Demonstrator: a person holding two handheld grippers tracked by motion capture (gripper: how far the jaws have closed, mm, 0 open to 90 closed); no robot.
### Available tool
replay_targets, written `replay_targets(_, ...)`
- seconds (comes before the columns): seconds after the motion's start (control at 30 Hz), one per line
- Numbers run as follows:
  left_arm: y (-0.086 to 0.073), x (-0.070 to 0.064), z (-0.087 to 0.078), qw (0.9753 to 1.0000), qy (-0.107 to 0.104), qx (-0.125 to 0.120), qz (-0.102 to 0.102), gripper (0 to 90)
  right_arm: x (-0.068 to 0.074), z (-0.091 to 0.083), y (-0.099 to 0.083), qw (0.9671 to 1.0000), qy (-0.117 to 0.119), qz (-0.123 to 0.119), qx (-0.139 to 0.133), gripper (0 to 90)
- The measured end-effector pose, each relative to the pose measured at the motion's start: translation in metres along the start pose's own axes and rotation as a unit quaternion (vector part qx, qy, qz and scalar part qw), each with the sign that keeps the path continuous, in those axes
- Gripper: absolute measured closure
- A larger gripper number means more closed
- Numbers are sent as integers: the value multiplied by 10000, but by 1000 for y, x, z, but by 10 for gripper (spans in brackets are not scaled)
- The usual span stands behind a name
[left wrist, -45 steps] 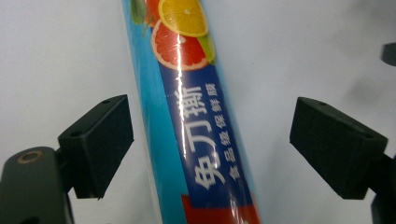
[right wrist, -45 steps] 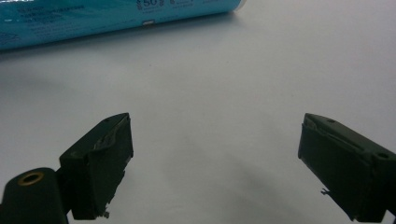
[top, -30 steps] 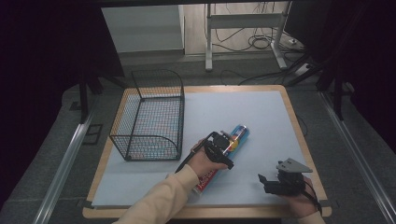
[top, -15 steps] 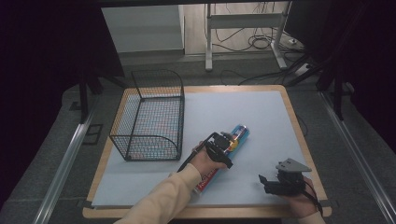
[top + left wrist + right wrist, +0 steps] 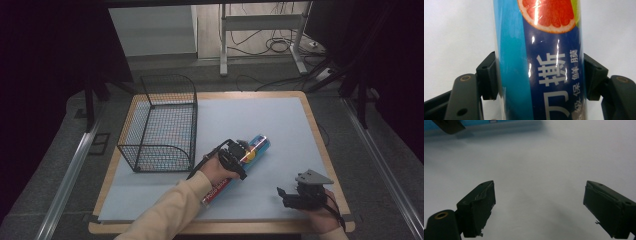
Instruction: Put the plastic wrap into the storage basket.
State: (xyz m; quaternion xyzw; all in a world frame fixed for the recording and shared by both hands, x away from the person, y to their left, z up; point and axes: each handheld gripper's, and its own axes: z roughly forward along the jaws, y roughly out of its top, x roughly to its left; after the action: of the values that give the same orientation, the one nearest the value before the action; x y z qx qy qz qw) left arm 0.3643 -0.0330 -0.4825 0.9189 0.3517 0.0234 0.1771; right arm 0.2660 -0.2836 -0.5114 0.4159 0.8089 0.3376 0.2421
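Note:
A long blue tube (image 5: pixel 259 145) with a grapefruit picture and a red-and-white near end lies slanted on the pale mat. My left gripper (image 5: pixel 239 156) sits over its middle. In the left gripper view the tube (image 5: pixel 541 50) stands between the two black jaws, and both pads press against its sides, so the left gripper (image 5: pixel 540 75) is shut on it. My right gripper (image 5: pixel 286 196) rests near the table's front right corner, apart from the tube. Its jaws stand wide open over bare mat in the right gripper view (image 5: pixel 539 202), with the tube's blue edge (image 5: pixel 499 122) far off.
A black wire basket (image 5: pixel 162 125) stands at the left of the mat, its near end rounded, a short way left of the tube. The wooden table edge (image 5: pixel 320 145) frames the mat. Desk legs and cables lie beyond the far edge.

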Motion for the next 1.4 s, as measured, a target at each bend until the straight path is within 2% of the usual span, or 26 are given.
replay_targets(0.23, 3, 2, -22, 9999, -51, -153, 53, 308, 0, 0, 0, 10000, -14, 9, -5, 110)
replay_targets(0.43, 5, 4, -38, 9995, 4, -324, 54, 310, -1, 0, 0, 10000, -22, 19, -11, 110)
replay_targets(0.73, 6, 7, -47, 9991, 31, -431, -3, 312, -1, 0, 0, 10000, -21, 13, 1, 110)
replay_targets(1.4, 17, 7, -78, 9975, 158, -679, 146, 314, -2, 0, -1, 10000, -25, 29, -14, 110)
